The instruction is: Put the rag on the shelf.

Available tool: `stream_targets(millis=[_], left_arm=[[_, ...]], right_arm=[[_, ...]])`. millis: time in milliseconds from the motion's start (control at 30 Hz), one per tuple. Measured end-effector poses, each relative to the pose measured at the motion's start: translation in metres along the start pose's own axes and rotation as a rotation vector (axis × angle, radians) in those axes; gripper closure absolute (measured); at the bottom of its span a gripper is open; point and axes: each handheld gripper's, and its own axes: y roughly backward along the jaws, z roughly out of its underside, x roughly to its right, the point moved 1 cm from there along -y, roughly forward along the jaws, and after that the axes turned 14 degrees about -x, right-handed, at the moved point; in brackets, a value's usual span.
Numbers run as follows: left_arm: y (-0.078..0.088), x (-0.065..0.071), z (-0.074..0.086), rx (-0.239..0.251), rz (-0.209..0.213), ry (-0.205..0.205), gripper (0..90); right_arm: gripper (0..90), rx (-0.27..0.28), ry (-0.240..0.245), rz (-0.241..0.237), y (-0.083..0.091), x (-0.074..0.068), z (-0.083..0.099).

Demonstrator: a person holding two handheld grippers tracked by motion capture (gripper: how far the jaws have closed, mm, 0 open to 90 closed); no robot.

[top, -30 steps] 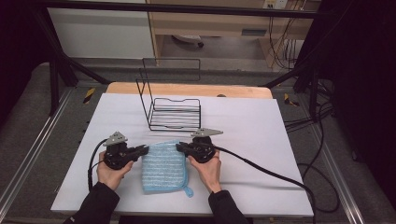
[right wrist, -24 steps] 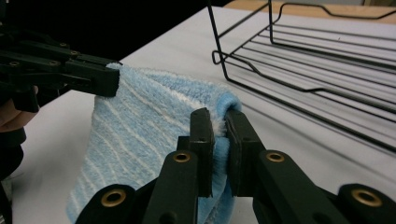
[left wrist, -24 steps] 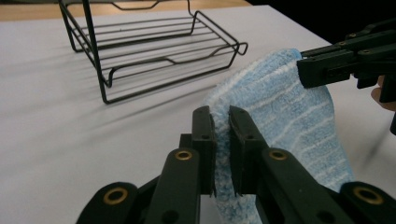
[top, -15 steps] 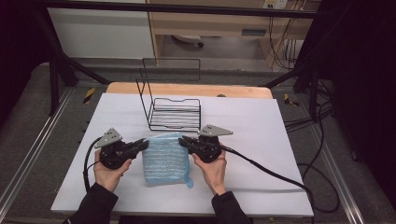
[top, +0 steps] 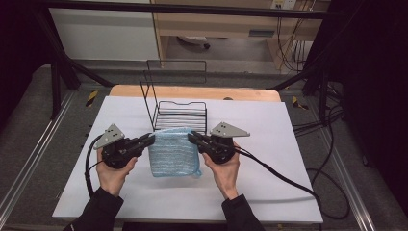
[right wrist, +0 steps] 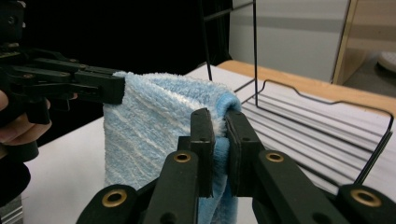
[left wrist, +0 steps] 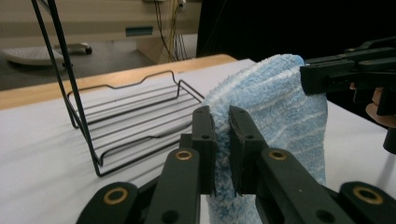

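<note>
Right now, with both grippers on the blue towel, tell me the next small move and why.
Probably carry the blue towel forward toward the wire rack. The left gripper and right gripper each pinch an upper corner, the folded cloth hangs between them, and the rack stands just behind it.

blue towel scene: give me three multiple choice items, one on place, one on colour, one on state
1. Where does the wire rack stand?
A. beyond the towel
B. at the table's near edge
C. on the floor

2. What colour is the towel?
A. red
B. light blue
C. green

3. How is the towel held?
A. lying flat, untouched
B. by one tool alone
C. pinched at its top corners by the left tool and the right tool

Key: 1 A, the high view shows the rack farther up the white table than the towel. 2 B, pale blue striped terry. 3 C, both gripper views show shut jaws clamping towel fabric as it hangs.
</note>
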Motion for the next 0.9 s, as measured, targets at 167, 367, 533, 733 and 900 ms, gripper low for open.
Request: stream_targets(millis=[167,367,533,733,900], left_arm=[[0.002,0.003,-0.010,0.039,-0.007,-0.010,81.8],[0.005,0.006,-0.024,0.089,-0.017,-0.021,81.8],[0.007,0.008,-0.035,0.120,-0.028,-0.029,81.8],[0.011,0.008,-0.048,0.160,-0.033,-0.034,81.8],[0.014,0.007,-0.060,0.196,-0.038,-0.029,81.8]], right_arm=[[83.2,0.034,0.016,0.022,0.007,-0.002,-0.007],[83.2,0.080,0.025,0.042,0.015,-0.002,-0.018],[83.2,0.118,0.041,0.066,0.023,-0.005,-0.030],[83.1,0.152,0.054,0.084,0.030,-0.007,-0.043],[83.2,0.177,0.066,0.100,0.033,-0.008,-0.054]])
